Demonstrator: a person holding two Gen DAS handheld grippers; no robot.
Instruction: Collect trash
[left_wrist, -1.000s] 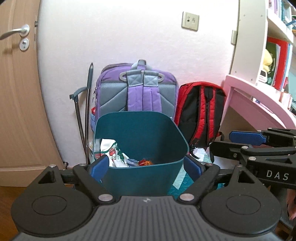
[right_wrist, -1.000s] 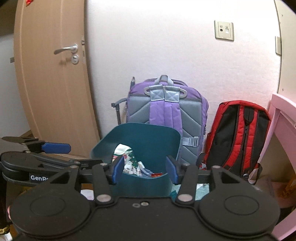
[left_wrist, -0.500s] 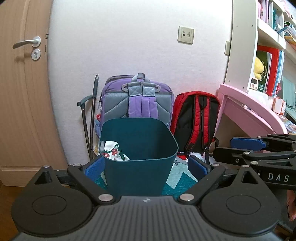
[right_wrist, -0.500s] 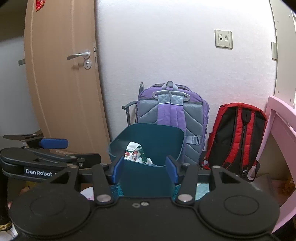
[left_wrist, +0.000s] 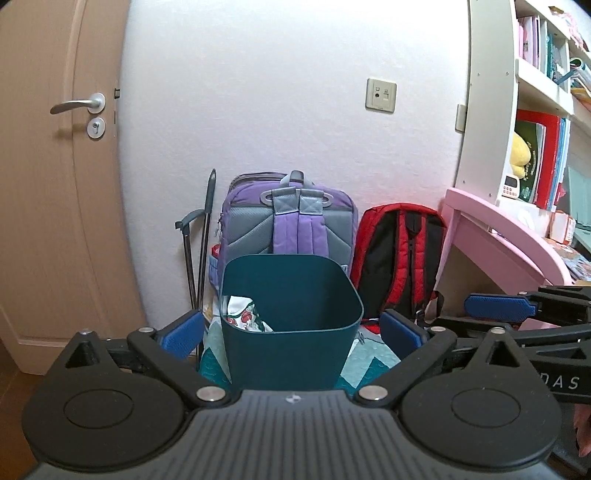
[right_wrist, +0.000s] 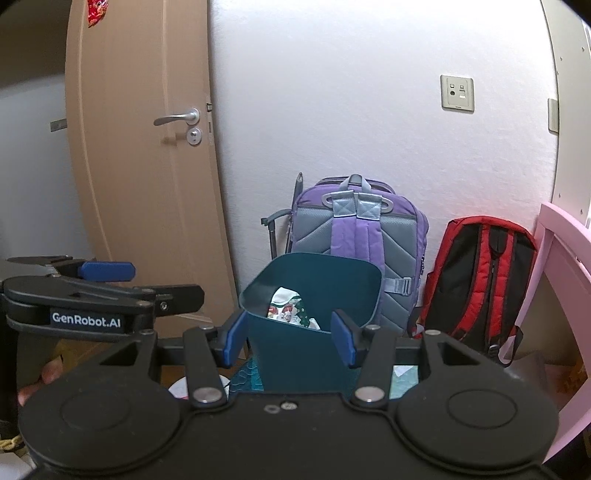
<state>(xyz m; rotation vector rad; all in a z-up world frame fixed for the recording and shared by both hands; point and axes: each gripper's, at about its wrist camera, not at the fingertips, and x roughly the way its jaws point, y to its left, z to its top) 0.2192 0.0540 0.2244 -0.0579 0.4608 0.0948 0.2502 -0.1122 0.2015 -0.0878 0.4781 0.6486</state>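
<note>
The teal bin (left_wrist: 291, 317) hides most of its contents; only a crumpled printed wrapper (left_wrist: 243, 315) peeks over the rim at nine o'clock. The bin's base sits behind the left hand-held gripper (left_wrist: 291, 330). The purple backpack (left_wrist: 291, 221) is covered below. The pink table (left_wrist: 517, 236) runs off at three o'clock.

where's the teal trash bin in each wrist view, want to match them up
Left wrist view: the teal trash bin stands low in the middle, seen between the open fingers of the left gripper, not touched.
Right wrist view: the bin stands low and just right of centre, seen between the open fingers of the right gripper.
Shared landmark: the purple backpack leans on the wall right behind the bin in both.
</note>
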